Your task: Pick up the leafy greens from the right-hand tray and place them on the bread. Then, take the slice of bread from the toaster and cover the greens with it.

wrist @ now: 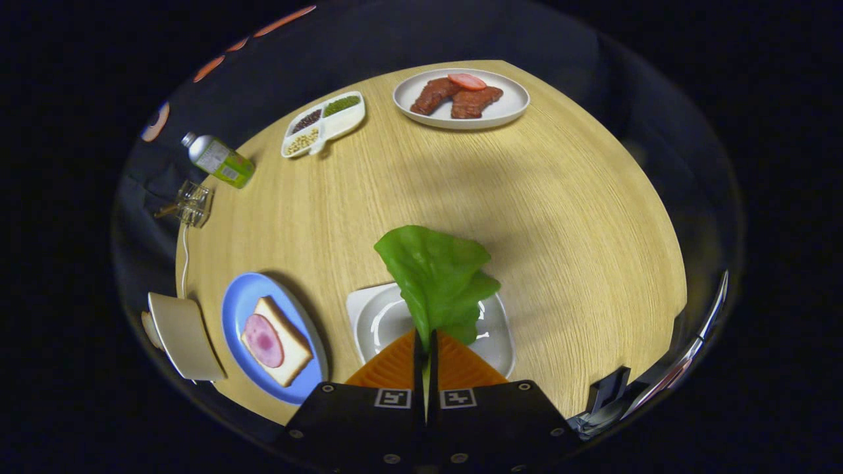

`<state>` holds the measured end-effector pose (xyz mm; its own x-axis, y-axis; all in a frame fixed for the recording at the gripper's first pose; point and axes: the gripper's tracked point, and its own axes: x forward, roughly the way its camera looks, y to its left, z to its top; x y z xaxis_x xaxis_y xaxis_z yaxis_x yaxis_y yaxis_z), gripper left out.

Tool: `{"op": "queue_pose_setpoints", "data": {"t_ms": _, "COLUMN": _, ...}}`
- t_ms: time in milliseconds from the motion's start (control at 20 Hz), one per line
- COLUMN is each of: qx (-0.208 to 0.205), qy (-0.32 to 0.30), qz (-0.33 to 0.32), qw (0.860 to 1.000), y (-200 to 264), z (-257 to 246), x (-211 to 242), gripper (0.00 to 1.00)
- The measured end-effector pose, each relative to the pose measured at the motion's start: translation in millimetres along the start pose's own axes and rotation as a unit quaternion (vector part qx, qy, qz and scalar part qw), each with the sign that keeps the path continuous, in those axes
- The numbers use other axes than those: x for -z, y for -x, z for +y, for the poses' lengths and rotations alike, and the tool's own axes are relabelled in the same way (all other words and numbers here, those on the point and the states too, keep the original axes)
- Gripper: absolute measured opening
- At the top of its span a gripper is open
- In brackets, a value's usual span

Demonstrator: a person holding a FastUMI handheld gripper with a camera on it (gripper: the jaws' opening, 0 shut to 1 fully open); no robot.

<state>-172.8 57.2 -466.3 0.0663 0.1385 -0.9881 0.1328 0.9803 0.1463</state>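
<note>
Wooden table (560,217), hand-held gripper (425,345) clamped on leafy greens (438,280), tray (379,319) partly hidden beneath.

a pale wood-grain table (560,217) stands against dark black cloth walls (421,39), softly lit.

Tabletop (560,217) pale yellow wood with fine grain lines; leafy greens (438,280) bright green with lighter veins, pinched between the closed fingers of the gripper (425,345) over a glossy white tray (500,336). Blue plate (240,299) carries a white bread slice (290,339) with tan crust, topped by a pink ham round (263,340) with a darker pink centre; toaster (184,336) cream-beige. White oval plate (461,99) has reddish-brown meat pieces and one red slice, white divided dish (324,124) has dark, green and pale yellow grains, bottle (217,159) has a silver cap and green-yellow label.
</note>
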Motion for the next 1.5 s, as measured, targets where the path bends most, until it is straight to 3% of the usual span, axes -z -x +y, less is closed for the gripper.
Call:
{"op": "queue_pose_setpoints", "data": {"t_ms": 300, "qx": -0.064, "qy": 0.051, "qz": -0.011, "qw": 0.997, "y": 24.8, "z": 76.3, "x": -0.2, "gripper": 0.02}}
{"op": "queue_pose_setpoints", "data": {"t_ms": 600, "qx": -0.091, "qy": 0.115, "qz": 0.004, "qw": 0.989, "y": 17.2, "z": 140.4, "x": 18.2, "gripper": 0.03}}
{"op": "queue_pose_setpoints", "data": {"t_ms": 1100, "qx": -0.058, "qy": 0.157, "qz": 0.048, "qw": 0.985, "y": -18.7, "z": 179.6, "x": 44.0, "gripper": 0.07}}
{"op": "queue_pose_setpoints", "data": {"t_ms": 1300, "qx": -0.035, "qy": 0.168, "qz": 0.039, "qw": 0.984, "y": -26.7, "z": 185.4, "x": 46.6, "gripper": 0.21}}
{"op": "queue_pose_setpoints", "data": {"t_ms": 1500, "qx": -0.010, "qy": 0.161, "qz": 0.031, "qw": 0.986, "y": -21.2, "z": 183.8, "x": 45.1, "gripper": 0.42}}
